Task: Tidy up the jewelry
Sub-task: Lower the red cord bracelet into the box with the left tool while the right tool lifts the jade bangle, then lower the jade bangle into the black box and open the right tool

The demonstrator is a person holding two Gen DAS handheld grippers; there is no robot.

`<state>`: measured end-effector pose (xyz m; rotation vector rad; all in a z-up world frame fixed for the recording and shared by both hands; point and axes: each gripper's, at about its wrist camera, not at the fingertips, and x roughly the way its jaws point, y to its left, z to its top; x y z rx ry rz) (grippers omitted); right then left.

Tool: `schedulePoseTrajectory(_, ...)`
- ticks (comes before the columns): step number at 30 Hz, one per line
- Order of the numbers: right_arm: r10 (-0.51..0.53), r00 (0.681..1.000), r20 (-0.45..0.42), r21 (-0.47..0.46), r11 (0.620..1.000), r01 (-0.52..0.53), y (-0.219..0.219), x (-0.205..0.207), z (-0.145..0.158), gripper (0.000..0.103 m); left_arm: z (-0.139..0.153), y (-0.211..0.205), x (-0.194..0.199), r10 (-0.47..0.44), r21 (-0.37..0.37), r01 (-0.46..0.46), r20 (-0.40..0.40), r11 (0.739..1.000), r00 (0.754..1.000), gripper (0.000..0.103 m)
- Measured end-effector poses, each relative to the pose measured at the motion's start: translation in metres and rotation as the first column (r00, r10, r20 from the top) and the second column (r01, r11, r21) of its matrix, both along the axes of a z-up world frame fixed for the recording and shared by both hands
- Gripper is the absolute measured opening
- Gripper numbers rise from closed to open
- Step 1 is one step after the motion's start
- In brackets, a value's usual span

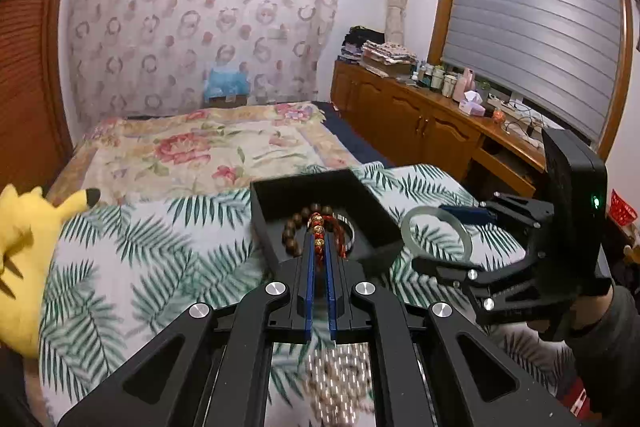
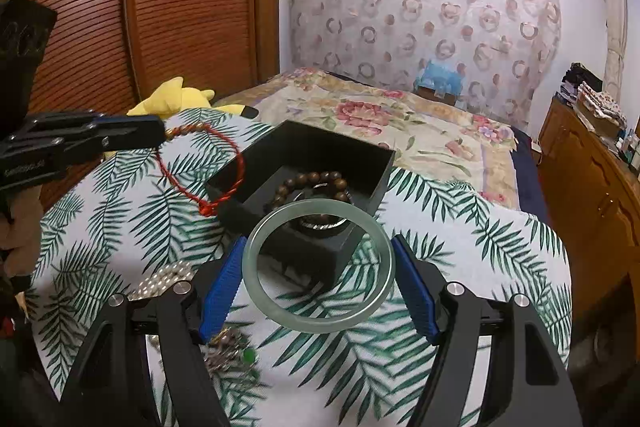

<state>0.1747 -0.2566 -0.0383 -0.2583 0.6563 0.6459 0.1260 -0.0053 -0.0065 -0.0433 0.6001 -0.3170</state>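
Observation:
A black open box (image 1: 376,211) (image 2: 372,155) sits on the palm-leaf cloth and holds a brown wooden bead bracelet (image 1: 294,223) (image 2: 316,179) and a silver bangle (image 2: 324,225). My left gripper (image 1: 319,247) (image 2: 160,133) is shut on a red cord bracelet with gold beads (image 1: 319,227) (image 2: 236,163), which hangs over the box's near-left rim. My right gripper (image 2: 318,267) (image 1: 444,233) is shut on a pale green jade bangle (image 2: 256,243) (image 1: 408,223), held level just in front of the box.
A pearl strand (image 2: 168,279) (image 1: 340,383) and a small dark piece with a green bead (image 2: 248,355) lie on the cloth near me. A yellow plush toy (image 1: 20,251) (image 2: 180,95) lies at the left. A floral bedspread (image 1: 200,147) and wooden cabinets (image 1: 420,115) are beyond.

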Motion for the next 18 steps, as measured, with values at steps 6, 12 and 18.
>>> schedulePoseTrajectory(6, 0.003, 1.000, 0.003, 0.006, 1.000, -0.003, 0.001, 0.022, 0.004, 0.075, -0.001, -0.008, 0.035, -0.013, -0.001, 0.013, -0.020, 1.000, 1.000, 0.004)
schedulePoseTrajectory(12, 0.024, 1.000, 0.010, 0.002, 1.000, -0.024, 0.006, 0.042, 0.009, 0.075, -0.020, -0.015, 0.063, -0.025, 0.005, 0.026, -0.080, 1.000, 0.996, 0.004)
schedulePoseTrajectory(18, 0.042, 0.999, 0.009, -0.020, 0.999, -0.042, 0.018, 0.055, 0.007, 0.074, -0.025, -0.010, 0.066, -0.013, 0.001, 0.013, -0.096, 1.000, 0.995, 0.020)
